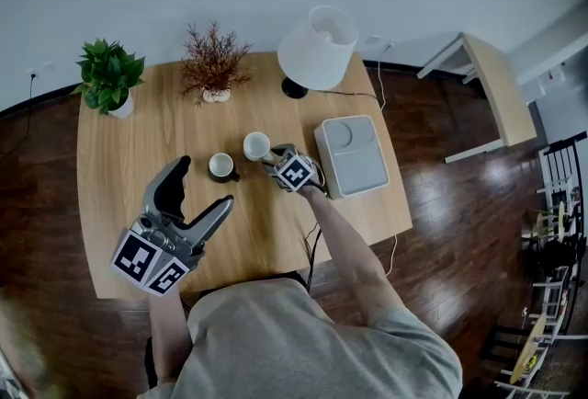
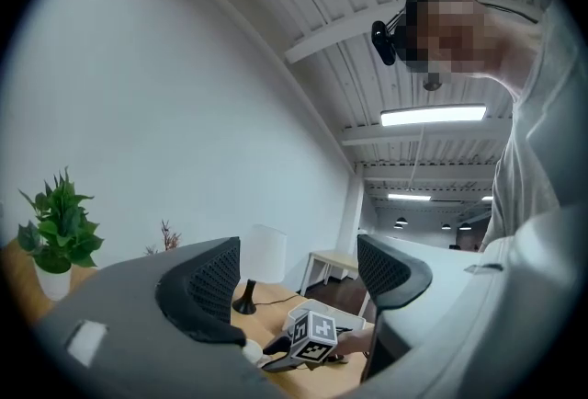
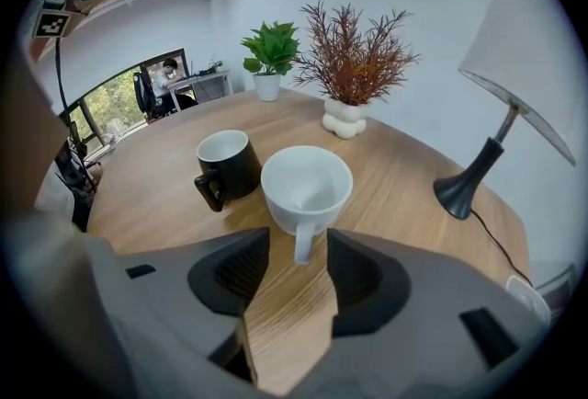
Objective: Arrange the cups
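Note:
A white cup (image 3: 307,186) stands upright on the wooden table (image 3: 404,195), its handle (image 3: 304,241) turned toward me. My right gripper (image 3: 298,248) points steeply down at it. The jaws stand open on either side of the handle, and a gap shows on both sides. A black mug (image 3: 225,164) stands just left of the white cup, close to it. In the head view the white cup (image 1: 256,146) and black mug (image 1: 221,166) sit mid-table, the right gripper (image 1: 273,159) right beside the cup. My left gripper (image 1: 206,183) hovers open and empty near the front left.
A white lamp (image 1: 317,48) with a black base stands at the back. A dried red plant (image 1: 214,62) and a green potted plant (image 1: 108,75) stand further left. A grey box (image 1: 350,154) lies right of the cups. A cable (image 1: 382,89) runs off the right edge.

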Tool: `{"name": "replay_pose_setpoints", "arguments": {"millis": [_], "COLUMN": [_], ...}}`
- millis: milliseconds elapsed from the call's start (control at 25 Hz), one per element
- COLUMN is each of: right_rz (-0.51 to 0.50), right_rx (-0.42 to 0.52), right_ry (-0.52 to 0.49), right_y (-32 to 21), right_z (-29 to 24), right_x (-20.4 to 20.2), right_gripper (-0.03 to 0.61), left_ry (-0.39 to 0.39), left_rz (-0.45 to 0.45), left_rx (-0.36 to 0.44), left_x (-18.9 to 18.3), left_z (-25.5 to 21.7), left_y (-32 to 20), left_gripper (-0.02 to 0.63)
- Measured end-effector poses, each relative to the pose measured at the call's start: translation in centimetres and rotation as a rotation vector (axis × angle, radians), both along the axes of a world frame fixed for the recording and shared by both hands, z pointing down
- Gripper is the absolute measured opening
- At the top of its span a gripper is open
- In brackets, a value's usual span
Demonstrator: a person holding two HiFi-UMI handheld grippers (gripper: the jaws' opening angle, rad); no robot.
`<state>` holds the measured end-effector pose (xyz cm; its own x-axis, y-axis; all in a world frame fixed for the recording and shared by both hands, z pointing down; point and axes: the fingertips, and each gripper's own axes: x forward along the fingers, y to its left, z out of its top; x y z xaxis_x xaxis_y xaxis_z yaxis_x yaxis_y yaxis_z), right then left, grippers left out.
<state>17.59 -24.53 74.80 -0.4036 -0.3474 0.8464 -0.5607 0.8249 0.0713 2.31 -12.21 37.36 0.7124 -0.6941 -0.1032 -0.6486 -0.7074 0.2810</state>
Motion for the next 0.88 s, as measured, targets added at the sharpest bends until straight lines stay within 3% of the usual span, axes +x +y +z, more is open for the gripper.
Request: {"name": "replay_pose_setpoints", "arguments": {"millis": [240,360,560,720,800,880], "right_rz": [-0.029,0.005,0.118,0.251,0.308,0.386], "right_rx": [0.004,0.003,-0.023,-0.003,0.052,0.123], "right_ry": [0.057,0.055,-0.028,-0.228,-0.309,-0.32], "right_y": [-0.5,-0.8,0.0,0.3,-0.4,-1.6], "right_z": [0.1,-0.3,-0.3,-3.8,-7.0,-9.8], "right_x": [-1.1,-1.0,0.2,2.3,4.9,10.0], "right_gripper": [0.114,0.074,0.067,0.067,0.067,0.067], "left_ry": [-0.001,-0.002,0.006,0.015,0.015,0.016], "left_rz": [-0.001,0.002,0.007,0.014,0.019,0.026], "left_rx": [-0.007,-0.011,-0.015,-0.025,-0.025,-0.023], "left_x": [0.0,0.1,0.1,-0.1,0.0,0.3], "left_z": [0.2,0.3,0.3,0.3,0.4,0.4], "left_y": [0.0,0.1,0.0,0.0,-0.1,-0.1], "left_gripper": [0.389,0.388,0.388,0.388,0.388,0.388]}}
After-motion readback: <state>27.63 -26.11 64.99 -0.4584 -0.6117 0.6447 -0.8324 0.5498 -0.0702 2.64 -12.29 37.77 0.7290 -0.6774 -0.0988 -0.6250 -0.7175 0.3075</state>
